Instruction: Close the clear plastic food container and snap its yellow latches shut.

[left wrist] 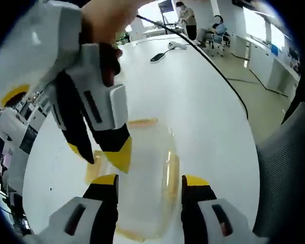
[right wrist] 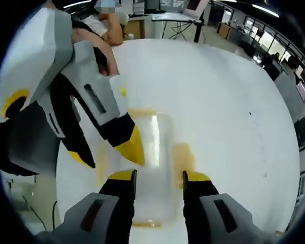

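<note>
In the left gripper view, the right gripper (left wrist: 104, 155) reaches in from the upper left, held by a hand (left wrist: 109, 20). Its yellow-tipped fingers (left wrist: 121, 152) stand apart and point down at the near-left side of the container (left wrist: 147, 173). One tip sits over the lid's left edge, the other beside the yellow latch (left wrist: 94, 173) on that side; whether either touches cannot be told. The clear container lies on the white desk (left wrist: 203, 101) with its lid on, latches showing at its far, right and near edges. The left gripper (left wrist: 148, 185) rises from the near edge with fingers apart, one on each side of the container's near end, not clearly touching it. Far off on the desk lie a dark flat item (left wrist: 157, 57) and a white one (left wrist: 177, 46), and a black cable (left wrist: 213, 66) runs across. A grey chair (left wrist: 290, 173) stands at right.

In the right gripper view, the left gripper (right wrist: 112, 152) comes in from the upper left, fingers apart, one tip over the container's (right wrist: 152, 168) left part. The right gripper (right wrist: 159, 178) shows its fingers apart, straddling the container's near end. A yellow latch (right wrist: 183, 157) sits on the right side, looking swung outward.
</note>
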`<state>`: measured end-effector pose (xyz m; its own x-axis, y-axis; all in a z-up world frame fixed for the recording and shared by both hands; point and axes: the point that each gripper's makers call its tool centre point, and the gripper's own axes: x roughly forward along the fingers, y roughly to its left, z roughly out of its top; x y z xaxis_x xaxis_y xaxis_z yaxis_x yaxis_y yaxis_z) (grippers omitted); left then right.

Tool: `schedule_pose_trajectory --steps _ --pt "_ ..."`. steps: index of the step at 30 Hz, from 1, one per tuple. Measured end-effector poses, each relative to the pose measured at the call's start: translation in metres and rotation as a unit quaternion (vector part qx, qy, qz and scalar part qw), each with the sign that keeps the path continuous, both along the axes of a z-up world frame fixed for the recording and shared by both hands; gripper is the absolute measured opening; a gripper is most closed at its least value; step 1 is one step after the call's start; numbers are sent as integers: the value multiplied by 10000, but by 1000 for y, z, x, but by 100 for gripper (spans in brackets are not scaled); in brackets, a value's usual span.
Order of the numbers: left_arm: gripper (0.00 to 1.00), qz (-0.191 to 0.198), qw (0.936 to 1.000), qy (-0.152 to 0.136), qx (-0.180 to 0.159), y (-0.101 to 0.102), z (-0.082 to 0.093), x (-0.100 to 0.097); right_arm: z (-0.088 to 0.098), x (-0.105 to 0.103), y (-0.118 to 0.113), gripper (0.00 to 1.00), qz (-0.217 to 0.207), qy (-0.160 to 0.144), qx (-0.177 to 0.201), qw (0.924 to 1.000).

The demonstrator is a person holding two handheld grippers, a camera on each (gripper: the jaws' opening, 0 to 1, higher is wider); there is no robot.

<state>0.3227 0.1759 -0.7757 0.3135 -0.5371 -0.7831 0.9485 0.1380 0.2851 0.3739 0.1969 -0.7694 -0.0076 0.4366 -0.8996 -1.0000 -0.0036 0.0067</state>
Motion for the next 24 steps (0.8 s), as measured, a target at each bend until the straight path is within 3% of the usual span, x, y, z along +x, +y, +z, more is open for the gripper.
schedule_pose_trajectory --steps 3,4,6,11,18,24 --pt "45 -38 9998 -93 173 2 -4 1 -2 2 0 35 147 127 -162 9997" --pt "45 -133 9994 -227 208 0 -3 2 -2 1 1 35 156 242 -191 9994" --pt "45 -252 9984 -334 388 1 -4 2 -5 -4 2 34 -44 756 -278 9967" --pt "46 -71 9981 -384 481 0 -7 5 -10 1 0 35 155 1128 -611 9916" --pt "45 -51 9968 -535 584 2 -9 6 -12 3 -3 32 830 1154 -1393 9800" --pt "43 25 9974 -478 544 3 -9 7 -14 1 -2 29 805 1175 -1733 9745"
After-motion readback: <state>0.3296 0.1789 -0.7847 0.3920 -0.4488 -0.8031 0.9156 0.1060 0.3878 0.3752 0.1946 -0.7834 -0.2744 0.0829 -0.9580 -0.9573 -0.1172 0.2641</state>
